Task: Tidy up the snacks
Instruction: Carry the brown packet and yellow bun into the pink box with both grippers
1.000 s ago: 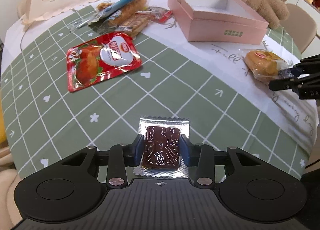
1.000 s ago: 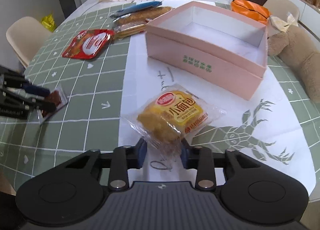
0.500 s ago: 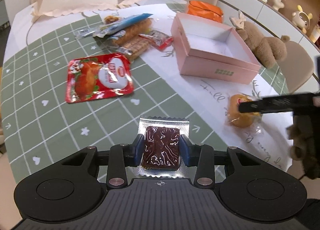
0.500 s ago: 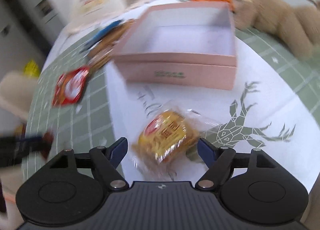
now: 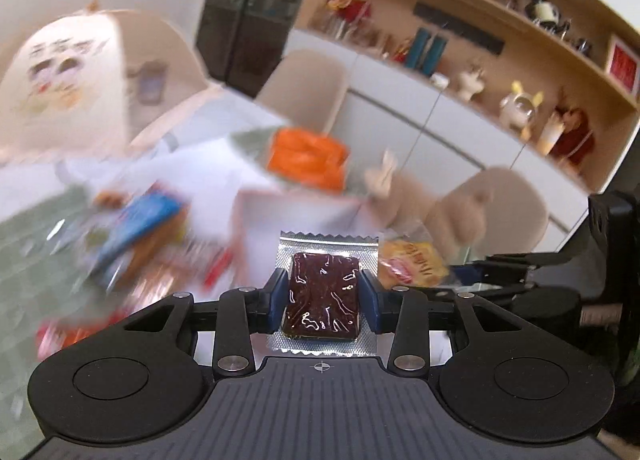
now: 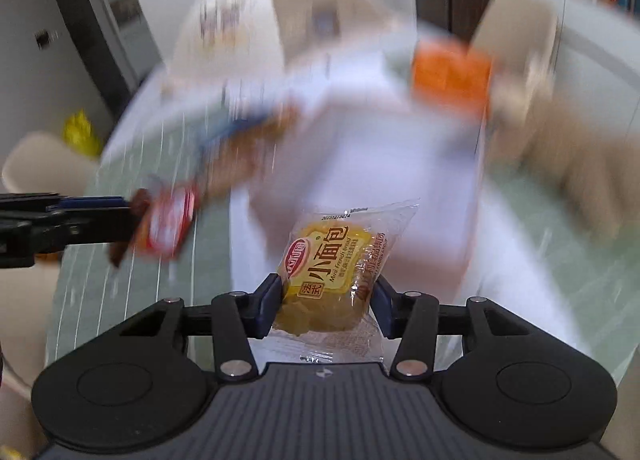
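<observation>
Though smeared by motion blur in both views, shows enough to place the pink box [image 6: 474, 199]: ahead of and below both tools, open side up, on the table [image 6: 560, 244]. Appears to lie more squarely before the right gripper [image 6: 326, 296] than before the left gripper [image 5: 324, 296], so probably favours the right for the first drop; cannot be judged more finely through the blur.

On the left, pinches a foil-sealed dark brown snack [image 5: 323, 292] flat between nearly closed pads, by its two side edges, long axis pointing forward along the fingers, crimped top edge outward. On the right, grips a clear-wrapped mini bread packet [image 6: 332, 272] across its lower half, jaws closed about the bun's width, packet tilting up and to the right, loose wrapper hanging below.

Carries both packets clear of the table, side by side and near each other, each tool visible at the edge of the other's view. Points both roughly level, toward the far side of the box. Leaves other loose snacks [image 5: 136, 236] to the left.
</observation>
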### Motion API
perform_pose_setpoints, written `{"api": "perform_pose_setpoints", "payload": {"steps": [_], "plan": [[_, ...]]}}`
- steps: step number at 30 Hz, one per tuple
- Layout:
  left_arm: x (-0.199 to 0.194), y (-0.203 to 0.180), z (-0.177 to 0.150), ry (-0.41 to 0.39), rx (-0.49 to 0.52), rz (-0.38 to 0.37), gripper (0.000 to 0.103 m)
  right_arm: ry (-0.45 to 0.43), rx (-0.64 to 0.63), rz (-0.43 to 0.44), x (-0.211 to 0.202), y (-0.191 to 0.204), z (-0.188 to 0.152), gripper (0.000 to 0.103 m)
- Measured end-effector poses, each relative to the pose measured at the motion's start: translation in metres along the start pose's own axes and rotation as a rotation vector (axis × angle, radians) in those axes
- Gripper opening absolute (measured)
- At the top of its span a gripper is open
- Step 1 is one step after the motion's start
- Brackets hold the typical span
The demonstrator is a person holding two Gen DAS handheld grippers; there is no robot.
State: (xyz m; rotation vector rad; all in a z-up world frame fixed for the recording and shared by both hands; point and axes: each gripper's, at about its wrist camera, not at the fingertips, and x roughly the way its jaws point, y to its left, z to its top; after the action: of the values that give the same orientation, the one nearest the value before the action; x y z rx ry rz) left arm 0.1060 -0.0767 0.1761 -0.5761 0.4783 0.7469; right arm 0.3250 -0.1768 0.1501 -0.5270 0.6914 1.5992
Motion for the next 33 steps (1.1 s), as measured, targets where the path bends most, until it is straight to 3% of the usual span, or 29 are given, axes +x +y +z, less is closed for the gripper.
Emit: {"api": "perform_pose_setpoints", "payload": {"steps": [1, 4, 7, 10, 14, 17, 19, 22, 24, 25, 26, 30, 33], "plan": [[0.018, 0.0, 0.014, 0.015, -0.012, -0.013, 0.043, -0.031, -0.006, -0.014, 0.003, -0.005, 0.015, 0.049], [0.074, 0.008, 0.035, 0.083, -0.031, -0.005, 0.043, -0.025, -0.02, -0.056, 0.031, -0.021, 0.05, 0.08], [0.112, 0.02, 0.037, 0.144, 0.007, -0.006, 0.043, -0.022, -0.032, -0.109, 0.049, -0.032, 0.06, 0.08], [0.119, 0.053, 0.047, 0.114, 0.02, -0.07, 0.045, -0.021, -0.018, -0.133, 0.056, -0.033, 0.062, 0.08], [0.139, 0.123, 0.086, 0.031, 0.082, 0.074, 0.043, 0.006, 0.002, -0.094, 0.075, -0.01, 0.086, 0.08], [0.188, 0.169, 0.1, 0.139, 0.118, 0.115, 0.043, 0.068, -0.028, 0.005, 0.099, 0.02, 0.1, 0.08], [0.213, 0.178, 0.1, 0.185, 0.205, 0.135, 0.043, 0.111, -0.025, 0.042, 0.128, 0.041, 0.11, 0.08], [0.227, 0.178, 0.091, 0.25, 0.324, 0.108, 0.042, 0.116, 0.001, 0.042, 0.17, 0.062, 0.123, 0.075], [0.229, 0.177, 0.083, 0.288, 0.407, 0.064, 0.034, 0.139, 0.014, 0.028, 0.2, 0.072, 0.132, 0.06], [0.225, 0.18, 0.08, 0.3, 0.424, 0.038, 0.029, 0.156, 0.006, 0.026, 0.211, 0.078, 0.134, 0.044], [0.22, 0.184, 0.078, 0.313, 0.411, 0.017, 0.028, 0.172, -0.01, 0.015, 0.223, 0.082, 0.135, 0.037], [0.198, 0.211, 0.062, 0.342, 0.332, -0.042, 0.028, 0.205, -0.096, -0.045, 0.256, 0.101, 0.126, 0.037], [0.176, 0.222, 0.053, 0.344, 0.275, -0.033, 0.028, 0.253, -0.023, -0.017, 0.263, 0.1, 0.113, 0.037]]}}
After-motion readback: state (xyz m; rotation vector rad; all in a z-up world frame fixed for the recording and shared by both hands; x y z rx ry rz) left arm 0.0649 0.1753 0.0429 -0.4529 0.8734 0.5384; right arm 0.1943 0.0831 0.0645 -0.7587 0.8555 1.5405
